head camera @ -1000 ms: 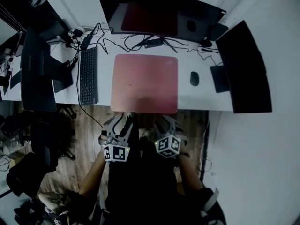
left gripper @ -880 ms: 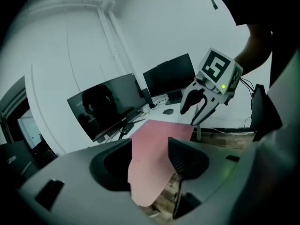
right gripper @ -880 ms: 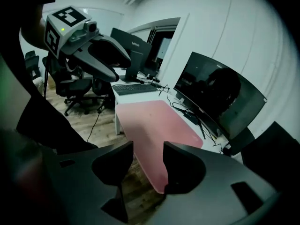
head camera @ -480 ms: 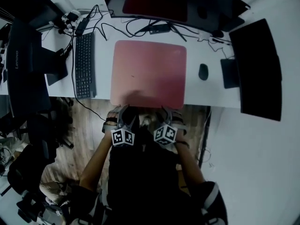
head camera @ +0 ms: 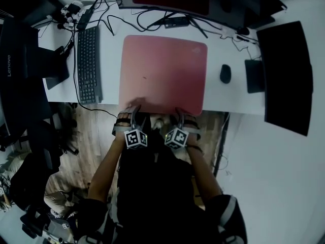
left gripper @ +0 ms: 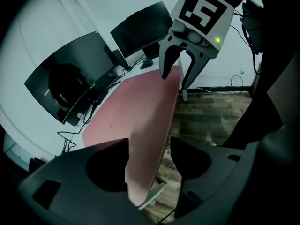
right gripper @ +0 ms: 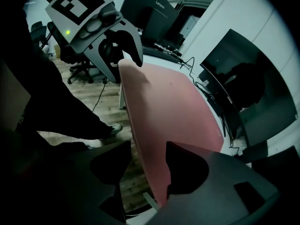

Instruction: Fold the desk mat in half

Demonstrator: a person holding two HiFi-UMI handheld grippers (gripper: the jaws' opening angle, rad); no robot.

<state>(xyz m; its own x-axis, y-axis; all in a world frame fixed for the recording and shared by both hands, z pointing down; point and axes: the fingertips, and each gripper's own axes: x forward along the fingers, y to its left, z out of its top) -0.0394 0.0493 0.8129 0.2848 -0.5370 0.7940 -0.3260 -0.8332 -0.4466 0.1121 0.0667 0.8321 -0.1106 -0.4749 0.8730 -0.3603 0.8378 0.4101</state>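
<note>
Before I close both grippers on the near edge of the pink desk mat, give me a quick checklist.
1. Left gripper jaws, just opened wide, straddle the desk mat's near edge: ok.
2. Right gripper jaws, just opened, straddle that edge too: ok.
3. Jaws pressing on the mat: not ok, no grip yet.
4. Mat's top bare: ok.
5. Mouse and keyboard apart from the mat: ok.

The brand "Lenovo" runs in pale letters down the dark monitor (head camera: 23, 75) at nine o'clock in the head view. The right gripper view shows the same word on that monitor's back at twelve o'clock. No other print is legible.
</note>
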